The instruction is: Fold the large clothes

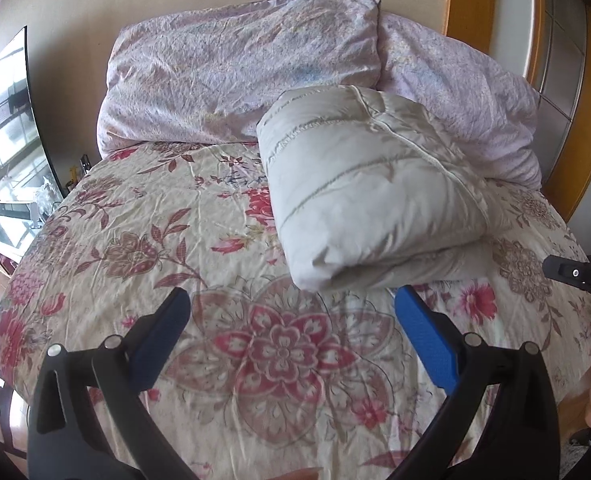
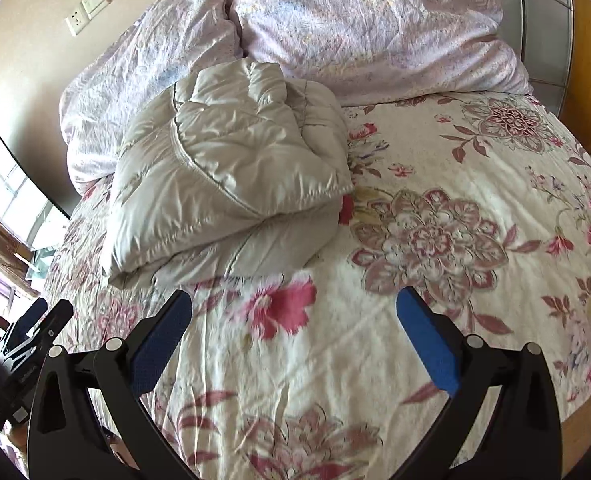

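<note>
A light grey quilted down jacket point(image 1: 371, 188) lies folded into a thick bundle on the floral bedspread point(image 1: 175, 240), near the pillows. My left gripper point(image 1: 293, 300) is open and empty, hovering over the bedspread just in front of the bundle. In the right wrist view the same jacket point(image 2: 231, 168) sits left of centre, with folded layers stacked. My right gripper point(image 2: 294, 300) is open and empty, a short way in front of the jacket. The other gripper shows at the edge of each view, at the right point(image 1: 579, 274) and at the lower left point(image 2: 27, 344).
A pink-lilac duvet and pillow point(image 1: 247, 72) are piled at the head of the bed against the beige wall. A wooden headboard point(image 1: 467, 4) stands at the right. A dark screen point(image 1: 7, 120) and window are at the left. The bedspread point(image 2: 455, 240) spreads wide to the right.
</note>
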